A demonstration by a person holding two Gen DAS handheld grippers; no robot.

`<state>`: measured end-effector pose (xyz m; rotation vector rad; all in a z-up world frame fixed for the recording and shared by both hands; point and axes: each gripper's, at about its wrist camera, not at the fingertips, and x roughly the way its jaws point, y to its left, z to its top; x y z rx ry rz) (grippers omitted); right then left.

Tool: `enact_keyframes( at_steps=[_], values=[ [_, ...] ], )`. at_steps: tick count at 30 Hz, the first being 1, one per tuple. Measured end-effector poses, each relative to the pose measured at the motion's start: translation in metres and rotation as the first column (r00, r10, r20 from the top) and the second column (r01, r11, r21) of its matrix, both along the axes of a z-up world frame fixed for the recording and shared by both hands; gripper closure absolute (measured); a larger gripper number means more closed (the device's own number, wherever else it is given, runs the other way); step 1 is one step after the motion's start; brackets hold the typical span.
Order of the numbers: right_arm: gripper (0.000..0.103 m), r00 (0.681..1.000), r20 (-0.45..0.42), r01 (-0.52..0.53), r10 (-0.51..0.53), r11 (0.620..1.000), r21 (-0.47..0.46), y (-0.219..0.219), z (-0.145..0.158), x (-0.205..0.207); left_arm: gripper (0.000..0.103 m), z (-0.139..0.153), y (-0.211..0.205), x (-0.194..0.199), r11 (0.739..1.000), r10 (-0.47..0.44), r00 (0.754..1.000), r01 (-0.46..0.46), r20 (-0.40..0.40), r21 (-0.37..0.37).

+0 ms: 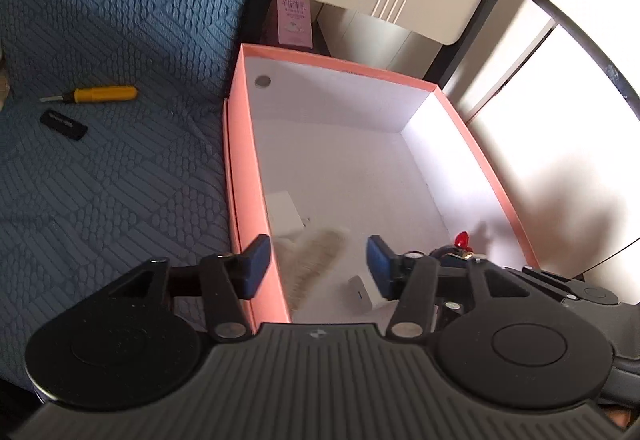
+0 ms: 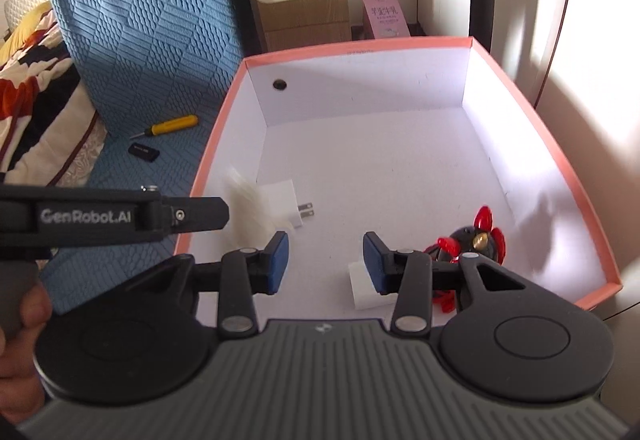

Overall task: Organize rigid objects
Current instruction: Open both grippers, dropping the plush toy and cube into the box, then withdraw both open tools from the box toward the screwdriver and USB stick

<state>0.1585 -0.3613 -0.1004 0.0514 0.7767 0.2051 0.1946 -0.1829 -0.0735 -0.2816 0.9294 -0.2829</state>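
1. Left wrist view: left gripper hangs over the near left wall of the pink box, jaws wide apart and holding nothing; one blue pad sits outside the wall, the other inside.
2. Between the pads, at about 6 o'clock inside the box, lies a pale blurred comb-like object; what it is I cannot tell for sure.
3. This view counts in the box one white plug adapter at 7 o'clock, one small white block and part of one red-and-black toy at 5 o'clock.
4. On the blue textured cover, at 9 o'clock, lie one yellow-handled screwdriver and one black flat stick, near each other, outside the box.
5. Right wrist view: right gripper hovers above the box floor, jaws wide apart, empty.
6. Only here: the adapter's two prongs, the toy's red blades, the left tool from the side with its "GenRobot.AI" lettering, fingers on its grip, and a patterned quilt at 9 o'clock.
7. Both views show one round hole in the far wall.
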Motion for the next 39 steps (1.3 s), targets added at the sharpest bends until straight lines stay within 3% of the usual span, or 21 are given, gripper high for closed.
enact_keyframes(
  at_steps=[3, 18, 23, 30, 34, 39],
  values=[
    [0.056, 1.0, 0.025, 0.011, -0.011, 1.0, 0.006, 0.002, 0.012, -0.002, 0.034, 0.013, 0.003, -0.006, 0.999, -0.015, 0.999, 0.013, 0.047, 0.044],
    [0.056, 0.986, 0.158, -0.047, 0.046, 0.999, 0.002, 0.034, 0.062, -0.021, 0.033, 0.075, 0.071, -0.04, 0.996, 0.094, 0.973, -0.091, 0.211, -0.022],
    [0.056, 0.974, 0.205, -0.092, 0.092, 0.996, -0.01, 0.052, 0.07, -0.033, 0.032, 0.089, 0.094, -0.06, 0.993, 0.113, 0.957, -0.115, 0.269, -0.007],
    [0.056, 0.951, 0.251, -0.184, 0.18, 0.983, -0.008, 0.078, 0.073, -0.05, 0.031, 0.085, 0.128, -0.079, 0.983, 0.177, 0.93, -0.182, 0.323, -0.016],
    [0.056, 0.947, 0.25, -0.207, 0.203, 0.978, -0.011, 0.088, 0.063, -0.053, 0.031, 0.075, 0.14, -0.084, 0.98, 0.18, 0.928, -0.199, 0.327, 0.026],
    [0.056, 0.946, 0.233, -0.227, 0.224, 0.974, -0.014, 0.104, 0.05, -0.053, 0.031, 0.063, 0.156, -0.088, 0.976, 0.196, 0.925, -0.216, 0.326, 0.025]
  ],
)
